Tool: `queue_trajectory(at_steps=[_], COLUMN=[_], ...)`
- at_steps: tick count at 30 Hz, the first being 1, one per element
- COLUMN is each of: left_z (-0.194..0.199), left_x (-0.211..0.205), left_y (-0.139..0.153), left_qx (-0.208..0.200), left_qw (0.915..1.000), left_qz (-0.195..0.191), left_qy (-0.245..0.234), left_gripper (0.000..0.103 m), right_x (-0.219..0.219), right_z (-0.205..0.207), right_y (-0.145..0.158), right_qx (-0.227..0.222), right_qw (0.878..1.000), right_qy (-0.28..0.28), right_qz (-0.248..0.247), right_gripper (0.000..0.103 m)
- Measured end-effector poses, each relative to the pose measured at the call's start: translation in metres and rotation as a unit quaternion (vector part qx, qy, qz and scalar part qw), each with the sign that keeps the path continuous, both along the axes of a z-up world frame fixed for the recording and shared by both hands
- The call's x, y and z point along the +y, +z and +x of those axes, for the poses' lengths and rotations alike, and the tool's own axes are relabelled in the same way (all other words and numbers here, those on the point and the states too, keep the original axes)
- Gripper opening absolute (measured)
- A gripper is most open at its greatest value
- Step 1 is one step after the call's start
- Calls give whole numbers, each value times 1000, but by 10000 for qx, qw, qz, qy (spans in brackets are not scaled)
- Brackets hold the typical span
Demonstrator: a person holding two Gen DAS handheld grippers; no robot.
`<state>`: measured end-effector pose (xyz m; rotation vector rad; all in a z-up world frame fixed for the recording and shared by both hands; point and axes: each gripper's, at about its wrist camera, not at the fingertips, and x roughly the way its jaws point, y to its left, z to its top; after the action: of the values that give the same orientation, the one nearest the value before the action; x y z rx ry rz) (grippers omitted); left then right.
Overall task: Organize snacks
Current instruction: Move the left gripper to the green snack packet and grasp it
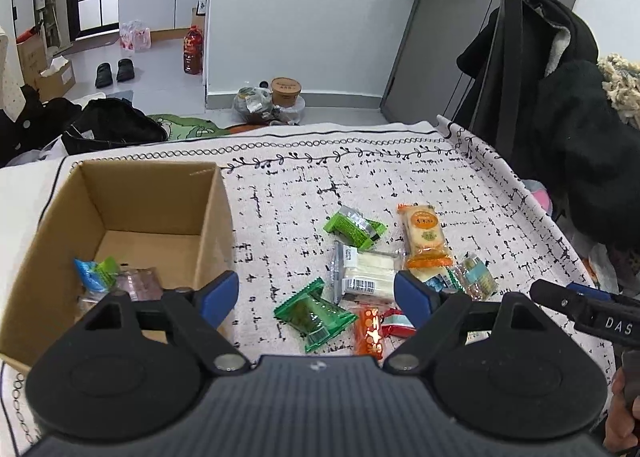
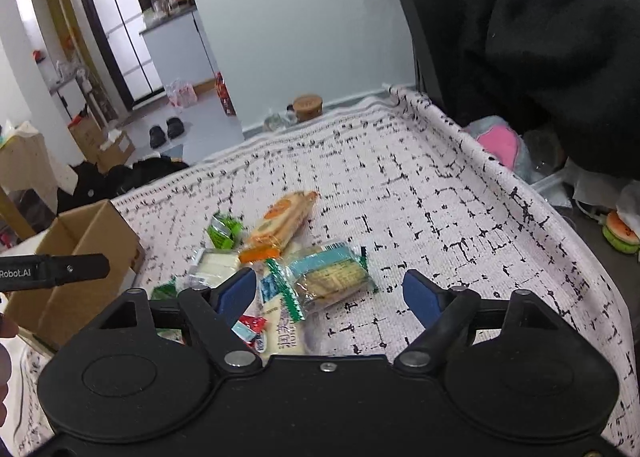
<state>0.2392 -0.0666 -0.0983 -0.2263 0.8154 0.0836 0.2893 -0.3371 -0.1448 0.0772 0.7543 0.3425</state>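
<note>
Both grippers hang open and empty over the tabletop [image 1: 400, 185]: left gripper [image 1: 316, 299] above the green packet [image 1: 314, 313], right gripper [image 2: 330, 295] above the teal-wrapped biscuit pack [image 2: 332, 277]. The snack pile [image 1: 384, 261] lies mid-cloth, right of the cardboard box [image 1: 132, 193], which holds a few packets at its near end.

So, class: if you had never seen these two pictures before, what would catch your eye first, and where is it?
First, the bright heap of snack packets on the black-and-white patterned cloth, with the orange cracker packet at its far edge. Next, the open cardboard box to the left, a few packets already lying inside. Nearest, the left hand-held gripper stands open above the heap.
</note>
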Motion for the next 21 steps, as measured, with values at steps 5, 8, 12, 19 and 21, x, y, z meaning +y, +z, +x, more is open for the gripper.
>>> queue_trajectory(at_steps=[5,8,12,19,21], left_z=[16,27,35,42,44], left_x=[-10,-12,-14,-16,-15], left_y=[-15,-30,-45,-64,-69], left_qx=[156,467,654,811,865], left_qw=[9999,9988,9978,9966,9960], left_qz=[27,-65,-58,12,-17], left_qy=[50,88,97,147,206], left_gripper=[82,81,79,72,69], right_x=[5,10,18,27,28], right_z=[14,24,35,48,50], right_y=[2,-2,-12,-28,-32], right_qx=[81,188,270,386,406], right_qw=[9995,9988,9979,9967,9964], right_qy=[239,358,451,499,486], right_qz=[-202,-269,-380,-517,-562], right_gripper=[78,78,78,79,79])
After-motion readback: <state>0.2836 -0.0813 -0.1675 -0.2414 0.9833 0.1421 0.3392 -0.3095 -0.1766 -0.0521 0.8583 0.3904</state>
